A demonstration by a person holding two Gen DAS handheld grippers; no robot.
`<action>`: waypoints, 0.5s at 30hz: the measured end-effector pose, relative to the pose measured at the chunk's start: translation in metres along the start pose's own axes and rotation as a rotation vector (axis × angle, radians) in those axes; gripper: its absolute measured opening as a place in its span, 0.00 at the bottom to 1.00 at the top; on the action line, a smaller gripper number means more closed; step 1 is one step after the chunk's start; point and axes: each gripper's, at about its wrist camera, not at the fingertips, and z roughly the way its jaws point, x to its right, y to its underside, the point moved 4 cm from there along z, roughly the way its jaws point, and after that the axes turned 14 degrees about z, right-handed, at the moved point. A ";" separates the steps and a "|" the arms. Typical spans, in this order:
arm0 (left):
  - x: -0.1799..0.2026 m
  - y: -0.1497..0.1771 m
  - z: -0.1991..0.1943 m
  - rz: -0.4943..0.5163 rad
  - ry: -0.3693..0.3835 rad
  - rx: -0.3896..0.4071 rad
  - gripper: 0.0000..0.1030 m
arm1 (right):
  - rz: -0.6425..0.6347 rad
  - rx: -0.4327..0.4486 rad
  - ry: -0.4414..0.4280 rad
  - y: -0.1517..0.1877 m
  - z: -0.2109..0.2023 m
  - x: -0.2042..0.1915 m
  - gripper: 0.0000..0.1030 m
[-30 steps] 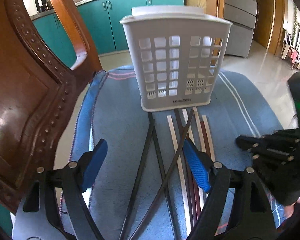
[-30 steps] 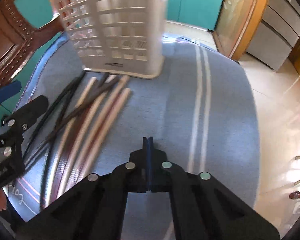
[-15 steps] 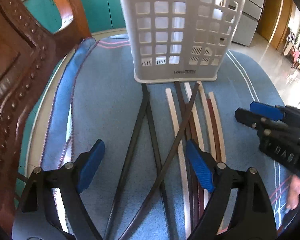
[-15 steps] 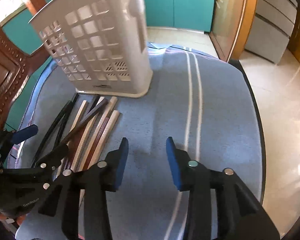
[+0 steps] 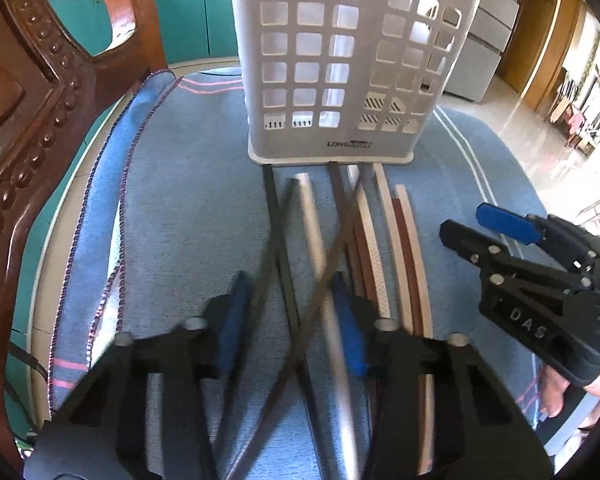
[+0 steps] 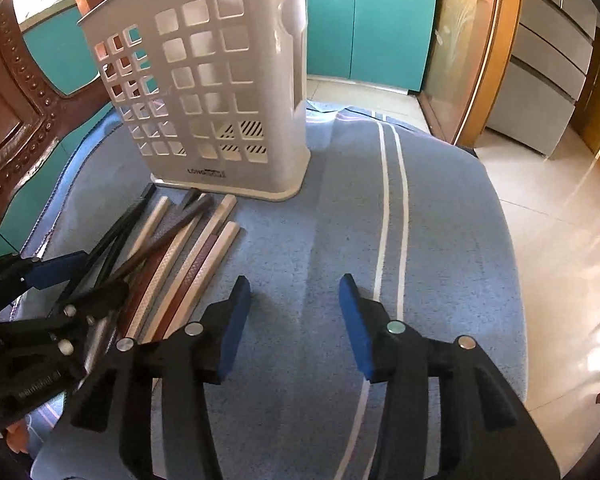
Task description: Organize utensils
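Note:
A white slotted utensil basket (image 5: 340, 60) (image 6: 204, 92) stands upright on the blue cloth. In front of it lie several chopsticks: black ones (image 5: 272, 200), a pale one (image 5: 312, 220), and brown and white ones (image 5: 400, 240) (image 6: 196, 248). My left gripper (image 5: 289, 280) (image 6: 100, 274) is low over them and its jaws are closing, pads pressing in on the black sticks and the pale one. My right gripper (image 6: 294, 280) (image 5: 462, 218) hovers over bare cloth to the right of the sticks, jaws opening with nothing between them.
A carved wooden chair back (image 5: 28, 100) rises close on the left. The blue cloth (image 6: 392, 200) with white stripes covers the table, whose edge drops to a tiled floor on the right. Teal cabinets (image 6: 372, 24) stand behind.
My left gripper sank toward the chopsticks and its wide jaws narrowed around them, nudging the pale stick leftward. My right gripper went from shut to open.

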 end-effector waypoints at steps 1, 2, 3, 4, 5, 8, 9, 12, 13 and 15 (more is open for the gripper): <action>0.001 0.002 -0.002 -0.013 0.017 0.004 0.18 | 0.002 0.001 -0.002 0.000 0.000 0.001 0.45; 0.000 0.002 -0.004 -0.028 0.034 0.007 0.16 | 0.004 0.001 -0.004 0.000 0.001 0.001 0.45; -0.003 0.003 -0.007 -0.042 0.048 0.010 0.13 | 0.008 0.001 -0.006 0.000 0.001 0.001 0.45; -0.004 0.004 -0.007 -0.061 0.071 0.014 0.13 | 0.012 0.001 -0.010 -0.001 0.001 0.002 0.45; -0.006 0.005 -0.008 -0.077 0.099 0.018 0.13 | 0.016 0.001 -0.012 0.000 0.001 0.002 0.45; -0.013 0.009 -0.008 -0.109 0.172 0.029 0.12 | 0.025 0.000 -0.018 -0.002 0.001 0.003 0.45; -0.013 0.009 -0.010 -0.111 0.175 0.034 0.12 | 0.030 -0.001 -0.022 -0.002 0.001 0.004 0.45; -0.018 0.009 -0.014 -0.126 0.175 0.051 0.12 | 0.052 -0.007 -0.051 -0.004 0.000 0.006 0.45; -0.023 0.006 -0.019 -0.135 0.182 0.060 0.12 | 0.057 -0.010 -0.060 -0.005 0.000 0.006 0.45; -0.027 0.004 -0.025 -0.142 0.166 0.072 0.12 | 0.083 -0.025 -0.107 -0.006 0.000 0.007 0.45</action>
